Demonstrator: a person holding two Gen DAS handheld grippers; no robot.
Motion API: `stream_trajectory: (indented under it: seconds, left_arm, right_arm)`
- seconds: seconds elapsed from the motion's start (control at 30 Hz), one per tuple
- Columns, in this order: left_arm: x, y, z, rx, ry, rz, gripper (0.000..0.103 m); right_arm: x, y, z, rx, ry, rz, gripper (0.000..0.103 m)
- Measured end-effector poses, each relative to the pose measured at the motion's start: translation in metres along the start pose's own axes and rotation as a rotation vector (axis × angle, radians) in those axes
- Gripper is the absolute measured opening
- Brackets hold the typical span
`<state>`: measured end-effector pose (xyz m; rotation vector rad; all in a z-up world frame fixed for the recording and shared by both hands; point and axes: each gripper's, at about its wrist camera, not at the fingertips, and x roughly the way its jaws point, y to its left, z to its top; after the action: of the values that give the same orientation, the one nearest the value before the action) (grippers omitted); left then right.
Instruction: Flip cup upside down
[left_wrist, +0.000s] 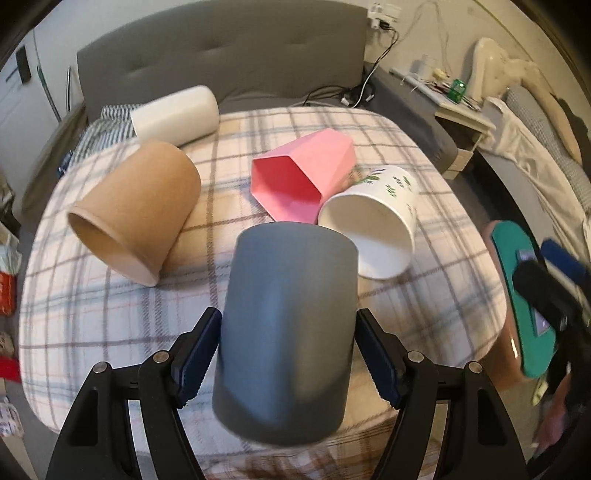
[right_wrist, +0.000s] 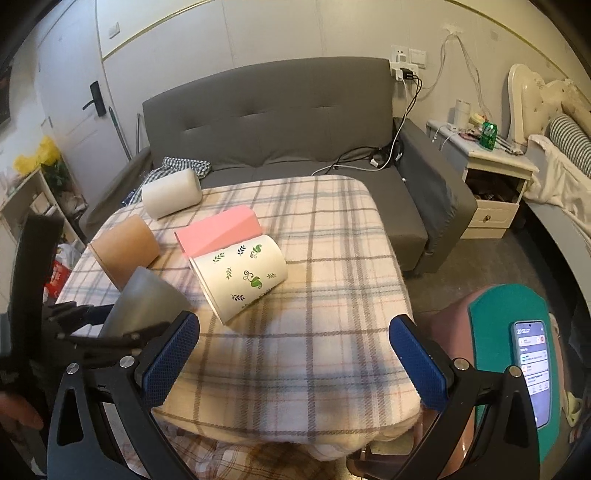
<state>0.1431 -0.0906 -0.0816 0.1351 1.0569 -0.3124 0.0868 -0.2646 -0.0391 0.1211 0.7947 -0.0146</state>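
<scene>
My left gripper is shut on a grey cup and holds it above the near edge of the plaid-covered table, its closed base pointing away from me. The same cup shows tilted in the right wrist view, held by the left gripper. My right gripper is open and empty over the table's near edge. Lying on their sides are a brown cup, a pink hexagonal cup, a white leaf-print cup and a white cup.
A grey sofa stands behind the table. A pink stool with a teal pad and a phone is at the right. A nightstand and a bed are far right.
</scene>
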Motion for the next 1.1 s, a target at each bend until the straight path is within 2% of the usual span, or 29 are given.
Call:
stream_trajectory:
  seconds: [0.1, 0.23, 0.33, 0.47, 0.63, 0.8, 0.93, 1.1]
  left_arm:
    - [-0.017, 0.0, -0.007, 0.027, -0.047, 0.025, 0.079]
    - [-0.045, 0.014, -0.017, 0.004, -0.116, 0.038, 0.079]
    - [-0.068, 0.032, -0.026, -0.032, -0.188, 0.057, 0.088]
    - [-0.086, 0.056, -0.034, -0.073, -0.262, 0.082, 0.089]
    - [-0.098, 0.093, -0.046, -0.152, -0.337, 0.162, 0.09]
    - [-0.096, 0.12, -0.06, -0.19, -0.351, 0.203, 0.09]
    - [-0.087, 0.14, -0.071, -0.238, -0.328, 0.188, 0.091]
    - [-0.076, 0.156, -0.085, -0.286, -0.301, 0.181, 0.09]
  right_arm:
    - [-0.01, 0.008, 0.001, -0.012, -0.016, -0.007, 0.103]
    - [-0.029, 0.019, 0.001, -0.018, -0.052, -0.013, 0.103]
    - [-0.043, 0.029, 0.0, -0.016, -0.076, -0.02, 0.103]
    - [-0.056, 0.047, -0.004, -0.012, -0.1, -0.017, 0.103]
    - [-0.055, 0.077, -0.013, -0.026, -0.087, -0.001, 0.103]
    - [-0.032, 0.113, -0.029, -0.046, -0.034, 0.016, 0.103]
    - [-0.006, 0.139, -0.043, -0.045, -0.001, 0.023, 0.103]
    - [0.023, 0.151, -0.051, 0.004, 0.03, 0.005, 0.102]
